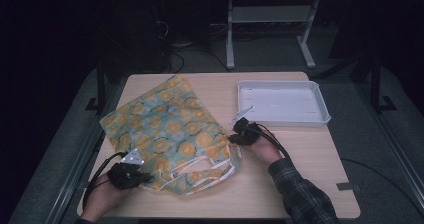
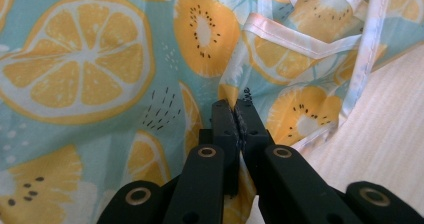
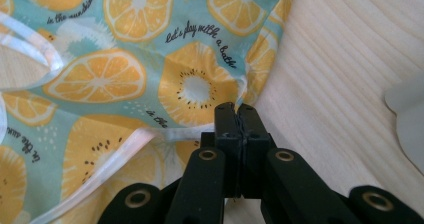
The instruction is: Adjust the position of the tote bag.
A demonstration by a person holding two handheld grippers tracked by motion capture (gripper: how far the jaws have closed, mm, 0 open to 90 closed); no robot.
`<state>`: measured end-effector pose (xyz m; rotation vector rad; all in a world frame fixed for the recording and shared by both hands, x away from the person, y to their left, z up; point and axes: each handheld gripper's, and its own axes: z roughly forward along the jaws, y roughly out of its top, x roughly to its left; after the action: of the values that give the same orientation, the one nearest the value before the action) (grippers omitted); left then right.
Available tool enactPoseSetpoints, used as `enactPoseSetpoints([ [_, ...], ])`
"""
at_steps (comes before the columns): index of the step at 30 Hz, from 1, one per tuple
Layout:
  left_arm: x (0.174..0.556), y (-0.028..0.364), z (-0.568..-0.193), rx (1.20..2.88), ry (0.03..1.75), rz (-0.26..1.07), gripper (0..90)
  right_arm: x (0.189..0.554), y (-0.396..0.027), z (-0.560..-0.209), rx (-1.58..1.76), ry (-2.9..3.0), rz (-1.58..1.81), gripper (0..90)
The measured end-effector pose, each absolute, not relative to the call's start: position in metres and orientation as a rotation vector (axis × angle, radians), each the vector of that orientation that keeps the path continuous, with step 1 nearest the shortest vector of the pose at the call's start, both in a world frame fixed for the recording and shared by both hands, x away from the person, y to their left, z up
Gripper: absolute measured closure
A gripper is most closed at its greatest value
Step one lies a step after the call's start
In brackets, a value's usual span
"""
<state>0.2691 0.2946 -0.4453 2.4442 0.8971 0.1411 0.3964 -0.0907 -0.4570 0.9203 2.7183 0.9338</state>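
Note:
A teal fabric bag [image 1: 167, 129] printed with orange slices lies flat on the wooden table [image 1: 300, 169], its white handles [image 1: 200, 176] at the near end. My left gripper [image 1: 146, 177] is at the bag's near left corner. In the left gripper view its jaws are shut on a fold of the bag [image 2: 90, 74] beside a white handle [image 2: 305, 41], with my left gripper [image 2: 235, 108] pinching the cloth. My right gripper [image 1: 235, 138] sits at the bag's right edge. In the right gripper view my right gripper [image 3: 236, 110] is shut on the hem of the bag [image 3: 150, 64].
An empty white tray [image 1: 320, 115] stands at the back right of the table, just beyond the right hand. Bare wood [image 3: 340, 74] lies to the right of the bag. The table's near edge is close under both forearms. Dark floor and a table frame [image 1: 230, 34] lie beyond.

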Motion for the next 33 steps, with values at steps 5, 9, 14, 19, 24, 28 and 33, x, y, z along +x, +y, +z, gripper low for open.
enactPoseSetpoints([
  [5, 0.271, 0.293, -0.445, 2.444, 0.899, 0.152, 89.0, 0.391, -0.096, -0.455, 0.92, 2.721, 0.929, 88.8],
  [9, 0.275, 0.291, -0.445, 2.437, 0.906, 0.165, 89.0, 0.387, -0.102, -0.455, 0.91, 2.729, 0.91, 88.8],
  [14, 0.281, 0.288, -0.445, 2.427, 0.915, 0.173, 89.0, 0.381, -0.107, -0.454, 0.919, 2.736, 0.884, 88.9],
  [19, 0.289, 0.285, -0.444, 2.427, 0.913, 0.184, 89.0, 0.374, -0.113, -0.453, 0.915, 2.741, 0.863, 88.9],
  [24, 0.297, 0.281, -0.442, 2.422, 0.905, 0.182, 89.0, 0.364, -0.122, -0.45, 0.912, 2.742, 0.86, 88.9],
  [28, 0.302, 0.278, -0.441, 2.423, 0.895, 0.184, 89.0, 0.359, -0.127, -0.449, 0.915, 2.747, 0.851, 88.9],
  [33, 0.309, 0.271, -0.441, 2.426, 0.884, 0.182, 89.0, 0.348, -0.14, -0.447, 0.922, 2.743, 0.853, 88.9],
])
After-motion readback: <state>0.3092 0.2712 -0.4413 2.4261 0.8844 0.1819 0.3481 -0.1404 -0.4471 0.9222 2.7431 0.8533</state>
